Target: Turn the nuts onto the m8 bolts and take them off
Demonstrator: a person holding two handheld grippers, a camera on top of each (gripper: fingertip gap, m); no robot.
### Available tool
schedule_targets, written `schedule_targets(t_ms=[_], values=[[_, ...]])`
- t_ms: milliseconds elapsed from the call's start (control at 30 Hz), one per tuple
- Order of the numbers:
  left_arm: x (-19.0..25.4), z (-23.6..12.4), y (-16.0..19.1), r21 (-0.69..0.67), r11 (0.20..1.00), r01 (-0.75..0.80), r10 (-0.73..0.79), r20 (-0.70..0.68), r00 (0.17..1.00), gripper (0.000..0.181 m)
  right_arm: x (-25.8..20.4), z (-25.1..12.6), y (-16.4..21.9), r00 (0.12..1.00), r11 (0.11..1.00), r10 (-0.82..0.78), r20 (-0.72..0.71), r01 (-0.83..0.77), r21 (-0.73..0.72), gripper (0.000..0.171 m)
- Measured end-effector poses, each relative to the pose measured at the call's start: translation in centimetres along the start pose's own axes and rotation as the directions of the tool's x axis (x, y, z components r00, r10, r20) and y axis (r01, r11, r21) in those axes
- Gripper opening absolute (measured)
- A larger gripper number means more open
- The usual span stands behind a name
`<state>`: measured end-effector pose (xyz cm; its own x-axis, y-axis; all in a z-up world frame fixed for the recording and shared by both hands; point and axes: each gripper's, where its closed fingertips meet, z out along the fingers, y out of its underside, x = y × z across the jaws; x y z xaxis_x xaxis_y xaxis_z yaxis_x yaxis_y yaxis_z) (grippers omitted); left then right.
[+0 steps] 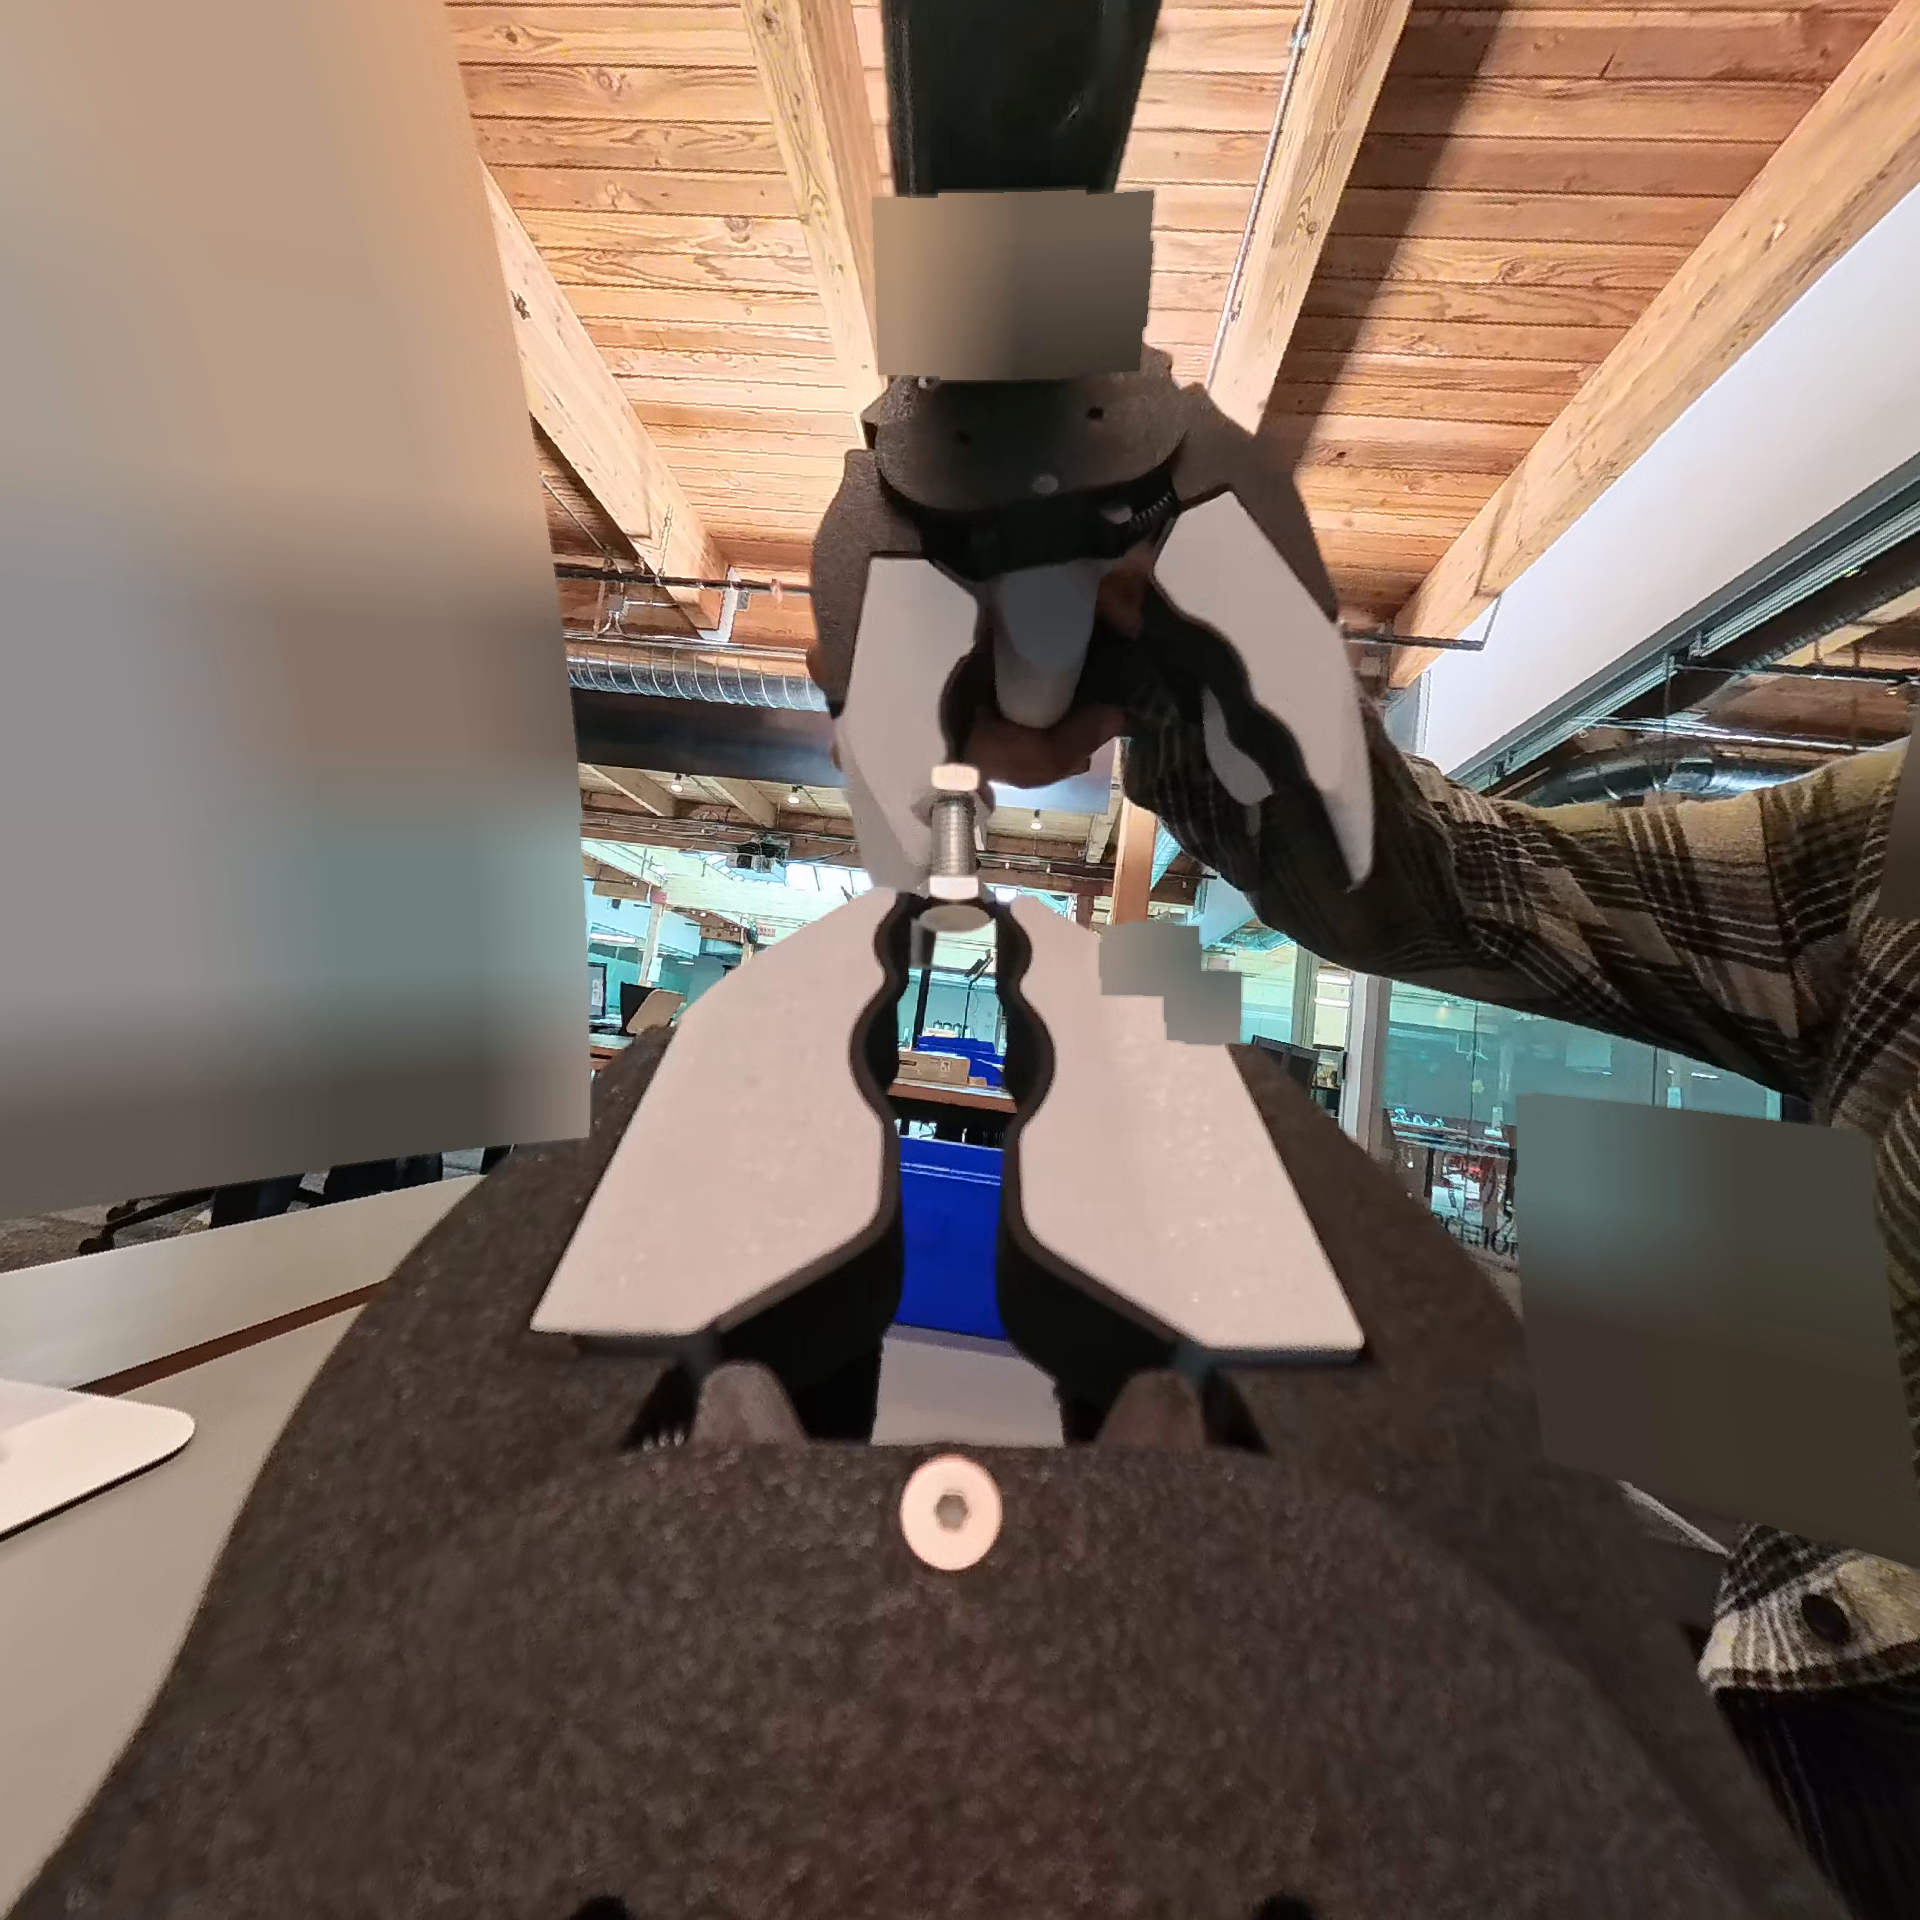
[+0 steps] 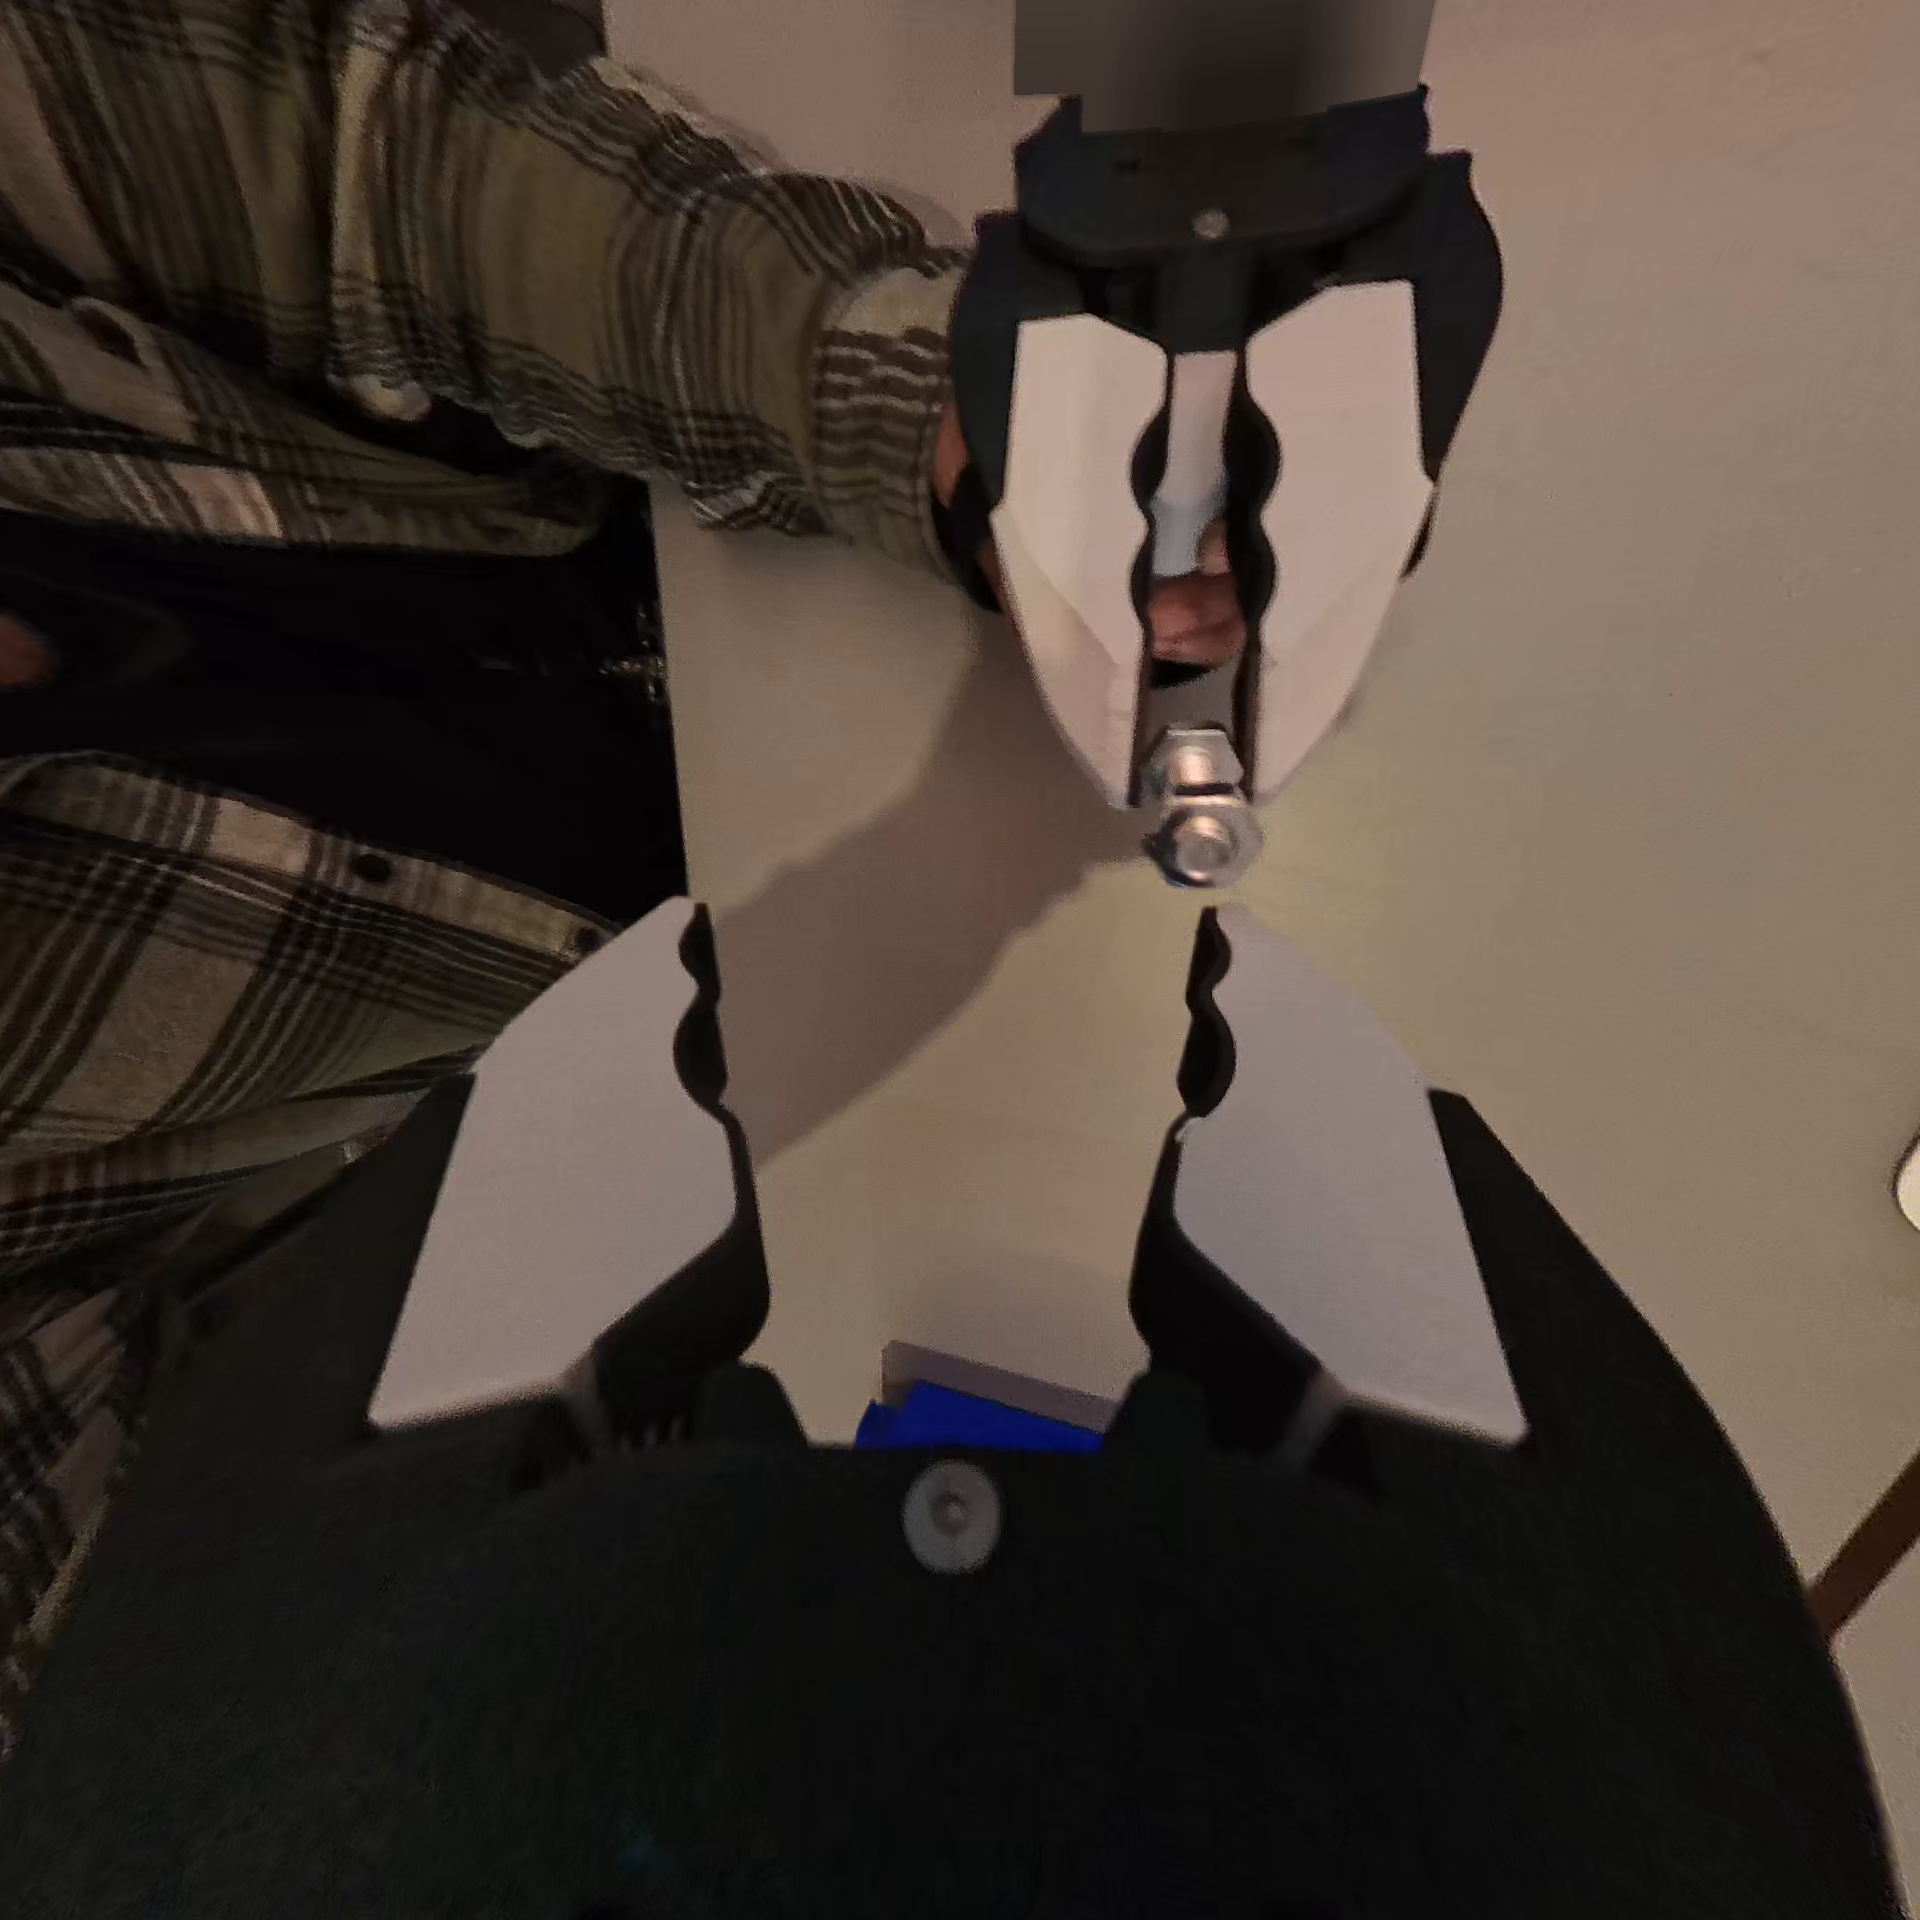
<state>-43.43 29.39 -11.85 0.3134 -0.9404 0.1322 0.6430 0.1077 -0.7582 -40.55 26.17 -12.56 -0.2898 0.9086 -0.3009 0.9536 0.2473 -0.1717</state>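
Observation:
A silver M8 bolt (image 1: pixel 954 844) stands upright in my left gripper (image 1: pixel 953 914), which is shut on its lower end. A hex nut (image 1: pixel 953 781) sits near the bolt's top end. My right gripper (image 1: pixel 1127 873) hangs above it, open, with one finger right beside the nut. In the right wrist view my right gripper (image 2: pixel 951 920) is open and empty. The nut (image 2: pixel 1200 840) lies just beyond its right fingertip (image 2: pixel 1210 935). The left gripper (image 2: pixel 1195 790) faces it, shut on the bolt (image 2: pixel 1192 767).
A beige table (image 2: pixel 1558 727) lies below, with its edge at the left by the person's plaid sleeve (image 2: pixel 416 260). A blue bin (image 1: pixel 951 1236) shows between my left fingers. A flat white object (image 1: pixel 73 1455) lies on the table at the left.

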Motion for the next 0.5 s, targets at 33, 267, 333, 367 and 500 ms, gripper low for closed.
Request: schedule_targets(t_ms=[33, 267, 333, 367, 500], values=[[0.0, 0.0, 0.1, -0.002, 1.0, 0.0, 0.0, -0.001, 1.0, 0.014, 0.3, -0.2, 0.0, 1.0, 1.0, 0.006, -0.014, -0.006, 0.006, 0.087], [0.0, 0.0, 0.2, -0.007, 1.0, -0.002, 0.002, 0.0, 1.0, 0.014, 0.0, -0.8, -1.7, 0.999, 0.996, -0.025, -0.023, 0.027, 0.088, 0.092], [0.0, 0.1, 0.3, -0.012, 1.0, -0.003, 0.003, -0.001, 1.0, 0.014, 0.0, -0.6, -1.1, 0.999, 0.998, -0.026, -0.031, 0.028, 0.048, 0.093], [0.0, 0.1, 0.2, -0.006, 1.0, -0.001, 0.001, -0.001, 1.0, 0.014, -0.1, -0.6, -0.9, 1.0, 0.999, -0.017, -0.022, 0.017, 0.041, 0.09], [0.1, 0.1, -0.1, 0.002, 1.0, -0.003, 0.003, -0.003, 1.0, 0.014, 0.5, -0.7, -0.5, 1.0, 0.999, 0.018, -0.025, -0.017, 0.045, 0.088]])
